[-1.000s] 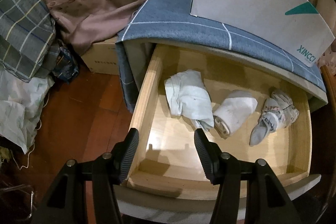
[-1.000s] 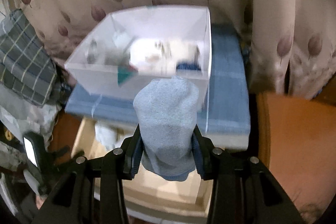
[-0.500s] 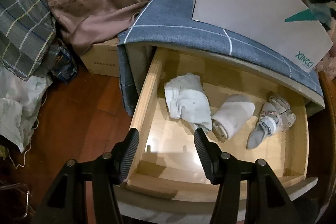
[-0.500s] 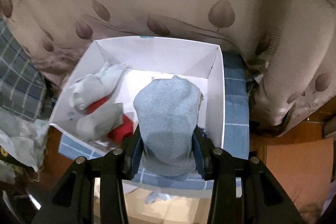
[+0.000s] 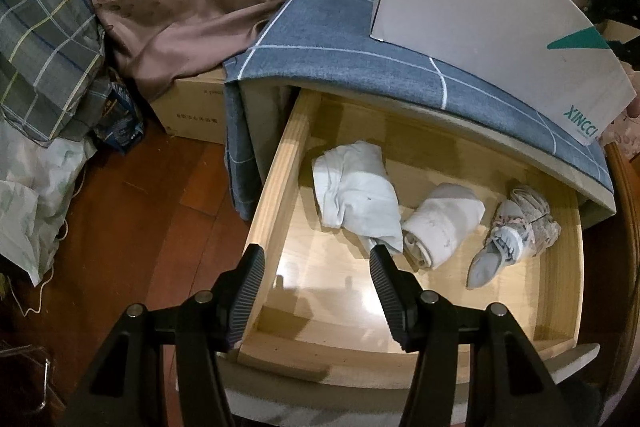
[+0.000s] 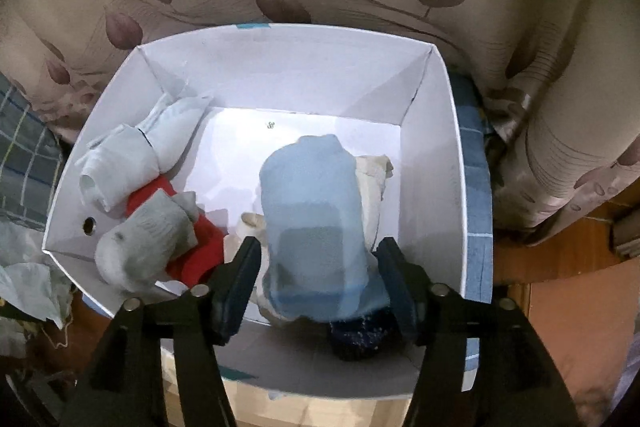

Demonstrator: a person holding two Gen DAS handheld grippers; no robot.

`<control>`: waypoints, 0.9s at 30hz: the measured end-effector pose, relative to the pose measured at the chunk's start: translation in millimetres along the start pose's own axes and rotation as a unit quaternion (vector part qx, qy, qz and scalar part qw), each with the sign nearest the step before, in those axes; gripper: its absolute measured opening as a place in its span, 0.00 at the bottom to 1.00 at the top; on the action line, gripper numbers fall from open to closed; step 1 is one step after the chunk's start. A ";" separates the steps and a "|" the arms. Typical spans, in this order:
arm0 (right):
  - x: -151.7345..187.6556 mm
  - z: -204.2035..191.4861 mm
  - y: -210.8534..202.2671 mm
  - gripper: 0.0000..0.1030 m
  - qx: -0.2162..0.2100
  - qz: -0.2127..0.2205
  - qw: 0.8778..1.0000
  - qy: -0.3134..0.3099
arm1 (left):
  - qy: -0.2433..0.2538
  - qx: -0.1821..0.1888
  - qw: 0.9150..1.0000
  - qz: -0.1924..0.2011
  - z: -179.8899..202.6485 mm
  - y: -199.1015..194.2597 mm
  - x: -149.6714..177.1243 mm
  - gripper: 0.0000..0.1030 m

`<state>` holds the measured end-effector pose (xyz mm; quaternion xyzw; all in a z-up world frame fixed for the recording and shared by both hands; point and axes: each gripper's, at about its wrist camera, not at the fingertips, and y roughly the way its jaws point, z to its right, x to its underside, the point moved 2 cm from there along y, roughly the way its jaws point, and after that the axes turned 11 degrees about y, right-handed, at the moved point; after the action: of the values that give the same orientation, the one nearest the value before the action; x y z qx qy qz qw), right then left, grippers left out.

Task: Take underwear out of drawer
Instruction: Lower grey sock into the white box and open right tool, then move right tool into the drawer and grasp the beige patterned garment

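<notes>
Grippers pointed steeply downward in both views. Over the white cardboard box point(image 6: 434, 147), which stood on the blue checked cloth point(image 5: 320, 39) covering the cabinet top, the right gripper point(image 6: 318, 259) had its jaws opening, with a rolled light blue underwear bundle point(image 6: 316, 223) standing between them; a gap showed on each side, so the pads no longer pressed it, and its motion-blurred lower end sat inside the box near the front wall. Beside it in the box lay a pale grey rolled piece point(image 6: 136, 155), a darker grey roll point(image 6: 148, 243), a red garment point(image 6: 200, 251), a cream one point(image 6: 374, 183) and something dark navy point(image 6: 360, 339). The left gripper point(image 5: 316, 255) hung spread wide and empty above the front left corner of the open pale wooden drawer point(image 5: 280, 171), its left finger outside the side wall. In the drawer remained a white folded piece point(image 5: 356, 187), a white roll point(image 5: 440, 223) touching it, and a patterned grey bundle point(image 5: 516, 231) apart to the right
</notes>
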<state>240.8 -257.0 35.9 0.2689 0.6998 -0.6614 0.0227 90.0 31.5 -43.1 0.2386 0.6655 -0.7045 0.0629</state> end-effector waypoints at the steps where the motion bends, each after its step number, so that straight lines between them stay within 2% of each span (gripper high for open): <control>1: 0.1 0.5 -3.5 0.57 -0.002 0.002 1.000 0.000 | 0.000 0.002 1.000 -0.001 -0.2 0.5 -0.3 0.54; 7: 15.6 9.9 -46.7 0.57 -0.029 0.023 0.999 -0.006 | -0.007 -0.003 1.000 -0.013 -1.7 5.8 1.2 0.54; 12: 58.0 25.6 -79.9 0.57 -0.050 0.029 0.998 -0.032 | -0.011 -0.007 1.000 -0.022 -2.9 8.5 1.8 0.54; 15: 91.3 40.0 -85.4 0.57 -0.059 0.015 0.997 -0.045 | -0.006 -0.017 1.000 -0.024 -1.0 9.1 1.9 0.55; 16: 100.5 43.7 -84.0 0.55 -0.059 0.011 0.997 -0.047 | -0.005 -0.017 1.000 -0.025 -1.2 9.3 2.1 0.54; 17: 110.8 48.0 -81.6 0.47 -0.059 0.005 0.997 -0.049 | -0.005 -0.017 0.999 -0.026 -1.4 9.7 2.2 0.54; 19: 129.9 56.7 -74.6 0.38 -0.057 -0.005 0.997 -0.050 | -0.005 -0.019 0.999 -0.028 -1.3 10.2 2.1 0.54; 21: 148.2 63.8 -56.4 0.38 -0.055 -0.031 0.997 -0.051 | -0.004 -0.022 0.999 -0.029 -1.7 10.6 2.0 0.54; 27: 181.8 77.1 6.0 0.35 -0.022 -0.068 0.995 -0.067 | -0.008 -0.022 0.999 -0.030 -3.2 11.0 2.5 0.54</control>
<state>62.9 -266.5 -49.6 0.1750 0.7281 -0.6620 0.0301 93.1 34.0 -54.1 0.2118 0.6873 -0.6929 0.0524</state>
